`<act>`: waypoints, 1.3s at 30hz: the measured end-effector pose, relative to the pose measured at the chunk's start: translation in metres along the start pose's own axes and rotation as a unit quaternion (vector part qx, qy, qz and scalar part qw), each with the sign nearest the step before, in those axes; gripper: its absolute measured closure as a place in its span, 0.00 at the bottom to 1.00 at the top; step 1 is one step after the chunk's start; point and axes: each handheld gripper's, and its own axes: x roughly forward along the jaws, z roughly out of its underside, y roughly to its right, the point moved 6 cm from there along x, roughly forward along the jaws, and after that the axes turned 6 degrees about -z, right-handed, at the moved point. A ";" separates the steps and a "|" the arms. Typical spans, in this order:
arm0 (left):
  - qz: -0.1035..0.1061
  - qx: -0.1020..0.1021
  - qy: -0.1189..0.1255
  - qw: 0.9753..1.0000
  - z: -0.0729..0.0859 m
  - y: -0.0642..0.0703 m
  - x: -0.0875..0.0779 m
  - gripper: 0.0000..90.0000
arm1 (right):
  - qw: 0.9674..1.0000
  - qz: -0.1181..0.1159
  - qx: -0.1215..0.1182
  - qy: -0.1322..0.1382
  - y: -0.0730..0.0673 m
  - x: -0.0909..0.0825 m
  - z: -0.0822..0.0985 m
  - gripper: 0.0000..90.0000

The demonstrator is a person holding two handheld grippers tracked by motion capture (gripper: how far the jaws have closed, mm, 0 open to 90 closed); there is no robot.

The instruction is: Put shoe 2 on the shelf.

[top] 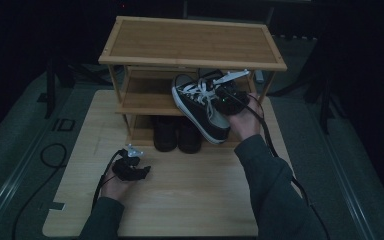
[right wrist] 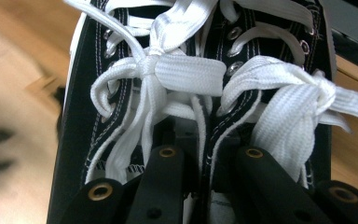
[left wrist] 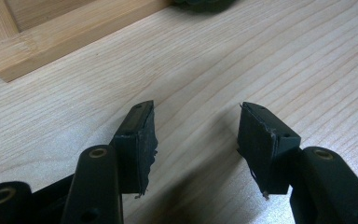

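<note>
Black canvas sneakers with white laces and white soles [top: 200,107] hang tilted in front of the wooden shoe rack's middle shelf [top: 145,97]. My right gripper [top: 225,97] is shut on them. In the right gripper view the jaws [right wrist: 209,154] pinch the black stitched edges between two rows of white laces [right wrist: 186,74], which look like two sneakers side by side. My left gripper [top: 141,172] rests low over the table at the front left. Its jaws [left wrist: 196,135] stand open with bare wood between them.
The bamboo rack's top board [top: 192,42] overhangs the shelves. A pair of dark shoes [top: 177,132] stands on the bottom shelf. The rack's base rail [left wrist: 70,35] lies just ahead of the left gripper. Cables trail off the wooden table [top: 190,200].
</note>
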 end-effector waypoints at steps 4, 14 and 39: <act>0.000 0.001 0.000 1.000 0.000 0.000 0.000 0.52 | 1.000 0.022 0.003 -0.009 0.003 -0.001 -0.003 0.74; 0.000 -0.001 0.000 1.000 0.000 0.001 0.000 0.52 | 0.993 -0.031 -0.103 -0.046 0.013 -0.013 -0.002 0.61; -0.006 0.004 -0.029 1.000 -0.002 0.001 -0.003 0.59 | 0.982 -0.125 -0.137 -0.028 0.010 -0.043 -0.002 0.64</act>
